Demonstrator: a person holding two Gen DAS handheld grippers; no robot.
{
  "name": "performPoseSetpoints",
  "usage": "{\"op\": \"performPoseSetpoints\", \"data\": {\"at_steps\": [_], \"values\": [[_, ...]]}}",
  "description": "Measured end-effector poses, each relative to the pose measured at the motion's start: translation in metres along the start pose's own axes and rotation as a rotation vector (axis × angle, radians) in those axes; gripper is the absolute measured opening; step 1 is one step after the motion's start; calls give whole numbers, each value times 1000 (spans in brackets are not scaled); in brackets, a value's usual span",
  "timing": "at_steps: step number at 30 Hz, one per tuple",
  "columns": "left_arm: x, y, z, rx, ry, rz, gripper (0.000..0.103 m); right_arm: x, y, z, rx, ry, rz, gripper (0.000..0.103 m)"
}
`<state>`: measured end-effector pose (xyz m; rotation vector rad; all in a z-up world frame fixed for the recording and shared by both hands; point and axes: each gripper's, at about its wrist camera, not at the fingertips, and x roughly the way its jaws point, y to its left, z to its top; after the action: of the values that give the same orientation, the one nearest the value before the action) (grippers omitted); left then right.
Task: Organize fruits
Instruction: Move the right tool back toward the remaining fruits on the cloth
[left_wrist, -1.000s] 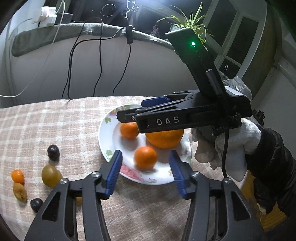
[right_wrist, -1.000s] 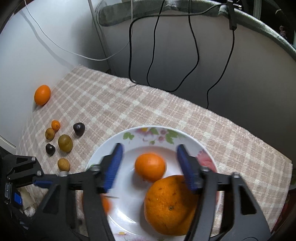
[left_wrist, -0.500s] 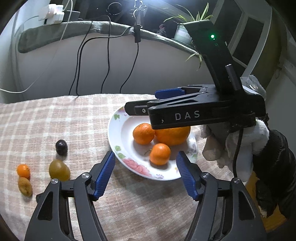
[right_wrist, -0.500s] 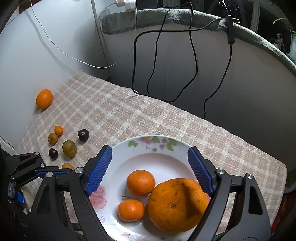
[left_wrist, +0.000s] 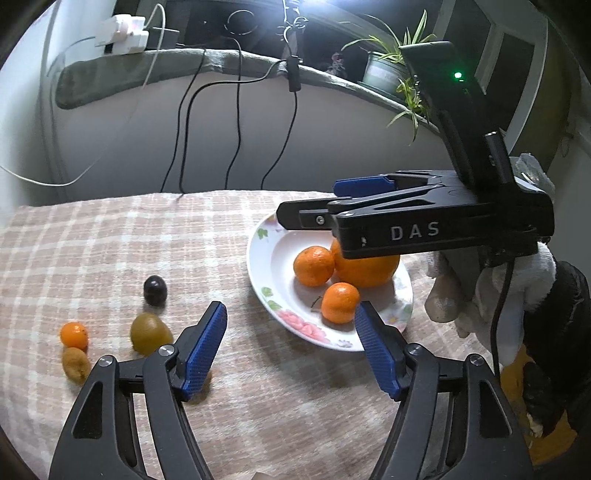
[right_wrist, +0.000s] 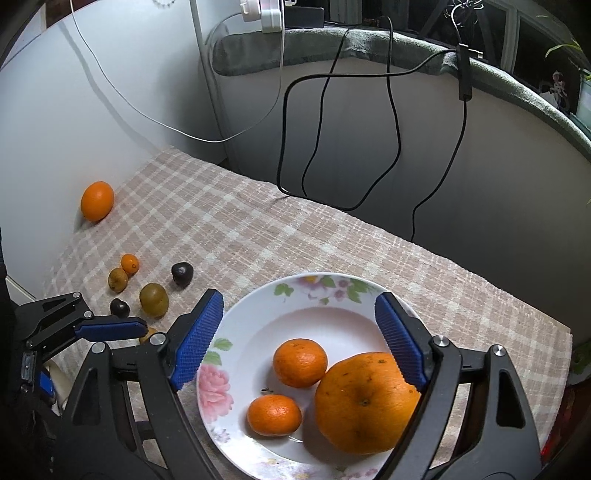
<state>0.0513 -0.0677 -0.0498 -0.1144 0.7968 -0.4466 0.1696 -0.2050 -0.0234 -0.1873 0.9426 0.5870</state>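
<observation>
Both tongs released, nothing gripped. Left tongs (left_wrist: 290, 341) hang spread over the table (left_wrist: 110, 240), near edge of the floral plate (left_wrist: 273, 295) between the tips. Right tongs (right_wrist: 299, 341) sit spread wide above the plate (right_wrist: 258, 325), looking straight down into it.

Plate holds three citrus: big orange (right_wrist: 364, 402), mid mandarin (right_wrist: 300, 362) touching it, small mandarin (right_wrist: 274, 414) just beside both. They're bunched toward the near-right of the plate, so the far-left half of the dish is bare. My read: that's the drop zone for the rest.

Still loose on the checked cloth, left of the plate: dark plum (left_wrist: 155, 291), green-brown kiwi-like fruit (left_wrist: 149, 333), tiny orange kumquat (left_wrist: 74, 335) touching a brownish fruit (left_wrist: 75, 364). Right view adds a second dark fruit (right_wrist: 119, 308) near the left tongs and a lone orange (right_wrist: 97, 201) far off at the wall edge. One more yellowish fruit is mostly hidden behind the left tong pad, so I can't identify it.

Judgement: roughly a third done. Left side owns the cluster since it's nearest. Small round stuff rolls on cloth, so I'd come down vertical and centre before closing. The far orange needs a long reach, so I'd leave it for last.
</observation>
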Motion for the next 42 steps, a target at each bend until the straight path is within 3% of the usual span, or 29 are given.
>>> {"op": "performPoseSetpoints", "data": {"at_steps": [24, 28, 34, 42], "values": [[-47, 95, -32, -141, -29, 191, 69, -3, 53, 3, -76, -20, 99, 87], [-49, 111, -40, -181, -14, 193, 69, 4, 63, 2, -80, -5, 131, 87], [-47, 132, -47, -241, 10, 181, 56, 17, 78, 1, -83, 18, 174, 87], [-40, 138, -46, -240, 22, 178, 43, 33, 103, 1, -108, 62, 228, 87]]}}
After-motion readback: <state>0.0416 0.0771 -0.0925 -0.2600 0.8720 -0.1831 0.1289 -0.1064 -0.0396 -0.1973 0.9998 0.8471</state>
